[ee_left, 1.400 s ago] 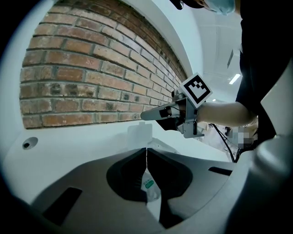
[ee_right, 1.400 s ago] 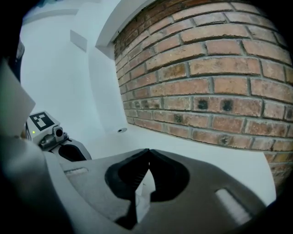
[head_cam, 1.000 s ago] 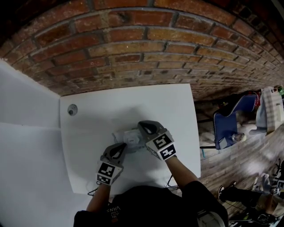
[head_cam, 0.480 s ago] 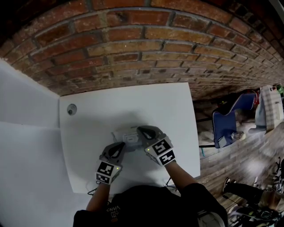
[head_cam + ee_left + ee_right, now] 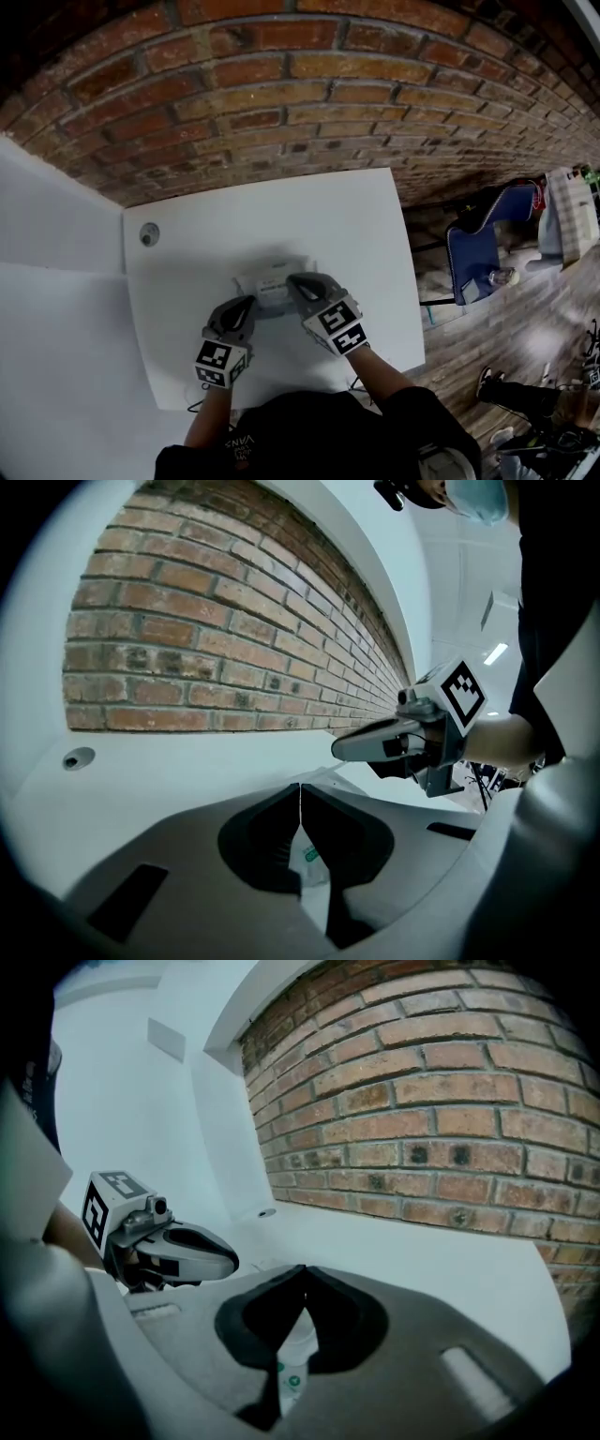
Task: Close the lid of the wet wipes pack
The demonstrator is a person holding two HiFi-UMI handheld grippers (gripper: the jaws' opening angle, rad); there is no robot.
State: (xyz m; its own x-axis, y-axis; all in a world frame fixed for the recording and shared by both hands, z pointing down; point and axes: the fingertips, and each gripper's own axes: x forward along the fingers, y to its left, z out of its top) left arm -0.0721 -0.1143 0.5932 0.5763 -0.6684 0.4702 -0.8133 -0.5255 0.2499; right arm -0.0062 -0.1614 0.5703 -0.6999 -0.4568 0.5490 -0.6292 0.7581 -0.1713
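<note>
Left tongs and right tongs are both closed, tips over the wet wipes pack on the white desk.

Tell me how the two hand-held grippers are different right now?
The left hand-held gripper sits at the wipes pack's left end; the right hand-held gripper lies over its right end. The left one is nearer the person; the right one reaches farther toward the brick wall. Both have their jaws shut.
</note>
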